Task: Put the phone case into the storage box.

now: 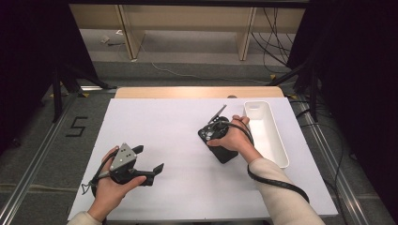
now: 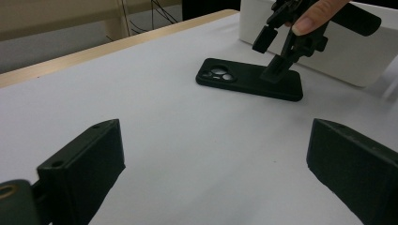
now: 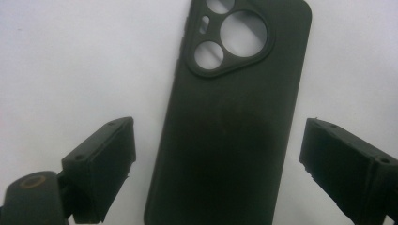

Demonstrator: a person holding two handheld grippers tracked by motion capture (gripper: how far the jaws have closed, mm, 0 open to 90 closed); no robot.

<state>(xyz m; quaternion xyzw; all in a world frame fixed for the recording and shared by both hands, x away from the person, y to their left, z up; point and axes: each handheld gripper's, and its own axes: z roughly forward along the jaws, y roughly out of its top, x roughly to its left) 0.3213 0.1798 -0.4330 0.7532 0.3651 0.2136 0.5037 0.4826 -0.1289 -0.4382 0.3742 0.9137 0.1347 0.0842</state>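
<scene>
In the high view, a black phone case (image 1: 220, 143) lies flat on the white table (image 1: 159, 131), right of the middle and just beside a long white tray (image 1: 277, 140) that stands along the table's right edge. The right hand (image 1: 232, 136) holds the right gripper (image 1: 211, 131) over the case's far end. The left gripper (image 1: 149, 161) rests well apart from it, near the table's front left, with its jaws spread and nothing between them.

In the left gripper view, its own two black jaws stand wide apart over bare table. Farther off, the phone case (image 2: 248, 79) lies with its camera cut-outs up, in front of the white tray (image 2: 338, 51). The right gripper (image 2: 277, 56) hangs above the case's tray-side end, one jaw tip down at the case's back; I cannot tell whether it touches.

In the right gripper view, the right gripper's jaws stand wide open to either side of the phone case (image 3: 230, 140), clear of its long edges and holding nothing.
</scene>
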